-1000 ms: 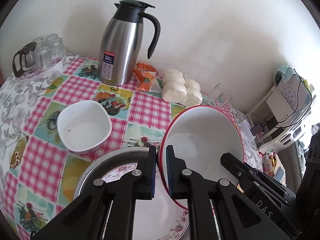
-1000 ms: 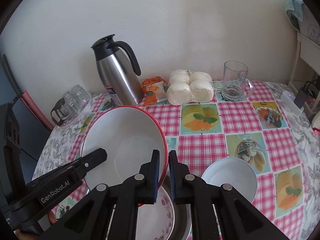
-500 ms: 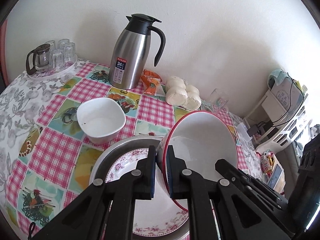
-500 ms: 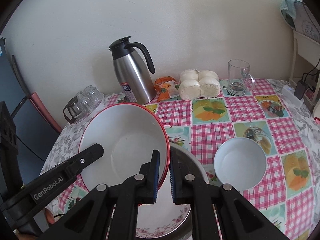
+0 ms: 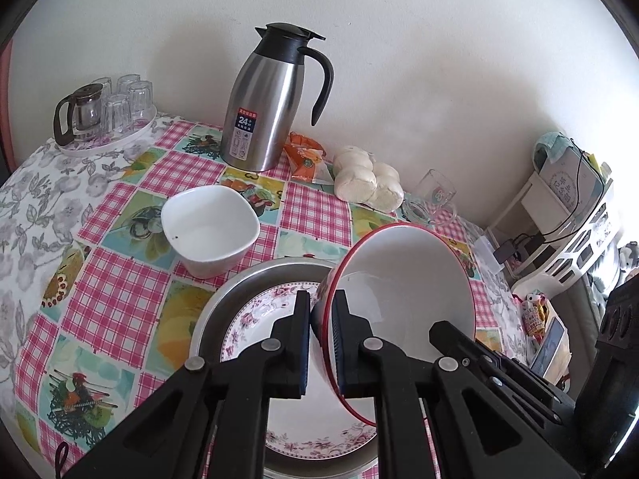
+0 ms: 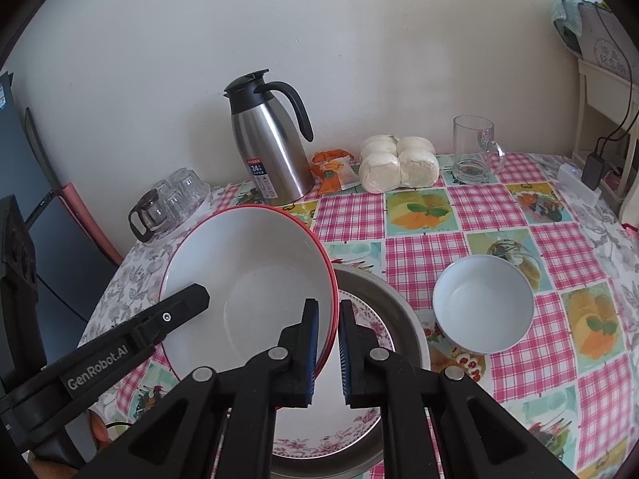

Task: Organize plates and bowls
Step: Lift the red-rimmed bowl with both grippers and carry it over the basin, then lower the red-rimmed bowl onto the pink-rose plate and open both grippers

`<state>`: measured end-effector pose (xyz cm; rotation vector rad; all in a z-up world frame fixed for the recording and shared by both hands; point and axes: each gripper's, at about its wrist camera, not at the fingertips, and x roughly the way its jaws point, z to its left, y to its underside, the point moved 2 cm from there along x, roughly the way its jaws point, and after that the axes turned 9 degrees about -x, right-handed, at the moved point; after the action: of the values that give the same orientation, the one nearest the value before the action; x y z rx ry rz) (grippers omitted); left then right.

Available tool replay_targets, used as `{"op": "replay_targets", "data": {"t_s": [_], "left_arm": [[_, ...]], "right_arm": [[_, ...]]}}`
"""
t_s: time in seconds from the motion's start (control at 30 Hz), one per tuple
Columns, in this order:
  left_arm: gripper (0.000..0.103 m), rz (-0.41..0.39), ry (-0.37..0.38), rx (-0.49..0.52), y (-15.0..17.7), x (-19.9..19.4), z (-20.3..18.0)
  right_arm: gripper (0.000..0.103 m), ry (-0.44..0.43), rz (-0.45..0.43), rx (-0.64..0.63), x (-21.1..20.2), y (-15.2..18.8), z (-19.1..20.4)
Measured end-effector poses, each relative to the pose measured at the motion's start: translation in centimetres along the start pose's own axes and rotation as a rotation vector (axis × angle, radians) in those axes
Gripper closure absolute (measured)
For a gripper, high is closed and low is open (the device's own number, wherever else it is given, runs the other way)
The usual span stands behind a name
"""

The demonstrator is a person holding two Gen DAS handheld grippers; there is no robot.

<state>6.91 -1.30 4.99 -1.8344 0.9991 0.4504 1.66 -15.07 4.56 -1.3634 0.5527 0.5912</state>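
You have both sets of fingers clamped on opposite rims of the red-rimmed bowl [image 6: 255,279], left gripper [image 5: 321,343] and right gripper [image 6: 327,347], holding it tilted above the floral plate [image 5: 255,319] in the metal basin [image 6: 395,307]. Next, probably level it and lower it onto that plate. Beyond sit a small white bowl [image 6: 483,307], the checked tabletop [image 6: 499,207], a steel jug [image 5: 267,99] and the wall.

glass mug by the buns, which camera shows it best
The right wrist view: the glass mug stands whole and clear there, handle showing, beside the buns. In the left wrist view the mug is small, warped and faint.
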Motion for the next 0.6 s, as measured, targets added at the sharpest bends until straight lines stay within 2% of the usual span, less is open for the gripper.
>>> {"op": "replay_targets", "data": {"t_s": [0.33,0.6], "left_arm": [[0.094,0.086,-0.028,-0.027,0.7,2.5,1.2],[0.094,0.159,-0.055,-0.056,1.3,4.5,2.2]], "right_arm": [[0.092,-0.034,0.096,0.056,2.5,1.4,-0.8],[0.092,-0.024,0.167,0.068,4.3,2.6,-1.1]]}}
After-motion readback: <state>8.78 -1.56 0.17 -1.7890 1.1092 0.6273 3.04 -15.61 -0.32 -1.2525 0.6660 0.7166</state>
